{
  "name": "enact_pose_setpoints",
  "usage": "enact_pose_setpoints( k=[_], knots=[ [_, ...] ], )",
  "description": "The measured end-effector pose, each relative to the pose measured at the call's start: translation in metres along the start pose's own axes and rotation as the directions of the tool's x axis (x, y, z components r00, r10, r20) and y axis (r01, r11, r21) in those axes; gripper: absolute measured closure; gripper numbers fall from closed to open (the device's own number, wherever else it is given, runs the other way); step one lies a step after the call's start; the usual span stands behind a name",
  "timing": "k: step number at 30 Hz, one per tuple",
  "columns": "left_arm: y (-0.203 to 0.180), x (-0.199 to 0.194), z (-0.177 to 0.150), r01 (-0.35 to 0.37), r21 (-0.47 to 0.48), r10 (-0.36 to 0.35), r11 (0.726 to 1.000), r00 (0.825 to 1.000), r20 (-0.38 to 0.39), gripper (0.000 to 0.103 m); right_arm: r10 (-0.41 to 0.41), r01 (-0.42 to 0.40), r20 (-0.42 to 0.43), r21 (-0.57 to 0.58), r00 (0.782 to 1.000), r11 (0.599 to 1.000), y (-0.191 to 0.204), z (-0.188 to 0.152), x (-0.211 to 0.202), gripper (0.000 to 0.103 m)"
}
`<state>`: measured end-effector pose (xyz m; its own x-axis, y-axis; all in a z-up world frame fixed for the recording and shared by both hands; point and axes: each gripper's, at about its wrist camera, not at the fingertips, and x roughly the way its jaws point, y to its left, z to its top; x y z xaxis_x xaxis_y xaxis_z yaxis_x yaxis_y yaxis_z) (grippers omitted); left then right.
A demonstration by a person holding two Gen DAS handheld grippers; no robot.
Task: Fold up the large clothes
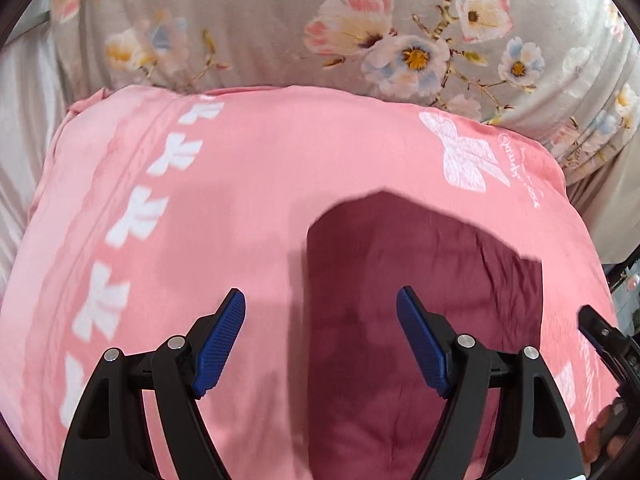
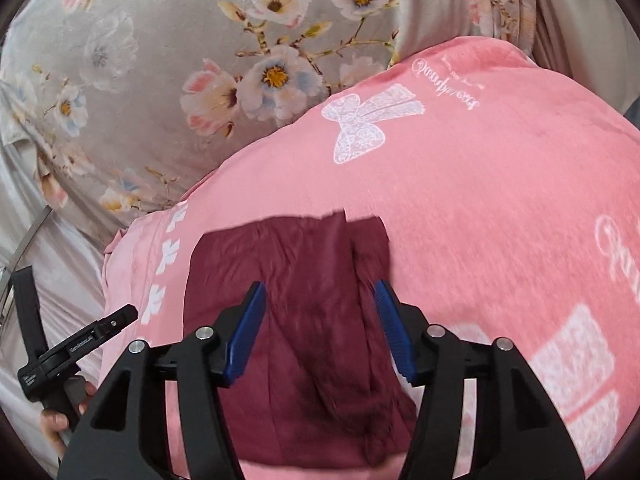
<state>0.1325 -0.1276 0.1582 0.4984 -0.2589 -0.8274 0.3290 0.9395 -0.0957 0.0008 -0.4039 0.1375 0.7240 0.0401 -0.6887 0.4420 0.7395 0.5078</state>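
Observation:
A dark maroon garment (image 1: pixel 420 300) lies folded into a rough rectangle on a pink blanket (image 1: pixel 260 168) with white bow prints. It also shows in the right wrist view (image 2: pixel 304 292), lying on the pink blanket (image 2: pixel 500 200). My left gripper (image 1: pixel 320 340) is open and empty, above the garment's left edge. My right gripper (image 2: pixel 320 332) is open and empty, straight above the garment's middle. The right gripper's body (image 1: pixel 612 344) shows at the right edge of the left wrist view. The left gripper's body (image 2: pixel 76 348) shows at the left of the right wrist view.
A grey floral bedsheet (image 1: pixel 320 20) lies beyond the blanket, also in the right wrist view (image 2: pixel 160 60). Pale plain fabric (image 1: pixel 24 128) lies at the left side. A person's fingers (image 2: pixel 52 420) hold the left gripper's handle.

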Motion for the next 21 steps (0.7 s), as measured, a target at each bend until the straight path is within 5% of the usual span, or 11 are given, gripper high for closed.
enact_pose_setpoints(
  k=[4, 9, 11, 12, 17, 21],
  knots=[
    [-0.002, 0.021, 0.034, 0.029, -0.020, -0.030, 0.999, 0.999, -0.029, 0.027, -0.016, 0.018, -0.054, 0.045, 0.998, 0.999, 0.003, 0.022, 0.039, 0.048],
    [-0.023, 0.056, 0.050, -0.019, 0.021, 0.020, 1.000, 0.997, -0.069, 0.027, -0.048, 0.068, -0.157, 0.119, 0.986, 0.991, -0.006, 0.027, 0.089, 0.050],
    [-0.029, 0.067, 0.049, -0.014, 0.030, 0.017, 0.999, 0.996, -0.092, 0.027, -0.065, 0.085, -0.165, 0.120, 0.984, 0.989, -0.009, 0.022, 0.099, 0.088],
    [-0.033, 0.075, 0.048, -0.015, 0.036, 0.018, 0.999, 0.994, -0.107, 0.027, -0.070, 0.089, -0.155, 0.118, 0.985, 0.989, -0.010, 0.021, 0.101, 0.093],
    [-0.048, 0.114, 0.032, -0.034, 0.060, 0.043, 0.998, 0.986, -0.163, 0.027, -0.254, 0.254, -0.090, -0.016, 0.963, 0.967, -0.012, 0.011, 0.114, 0.098],
    [-0.050, 0.136, 0.016, -0.028, 0.030, 0.033, 0.999, 0.985, -0.167, 0.019, -0.323, 0.316, -0.059, -0.103, 0.944, 0.943, -0.012, 0.002, 0.124, 0.098]
  ],
)
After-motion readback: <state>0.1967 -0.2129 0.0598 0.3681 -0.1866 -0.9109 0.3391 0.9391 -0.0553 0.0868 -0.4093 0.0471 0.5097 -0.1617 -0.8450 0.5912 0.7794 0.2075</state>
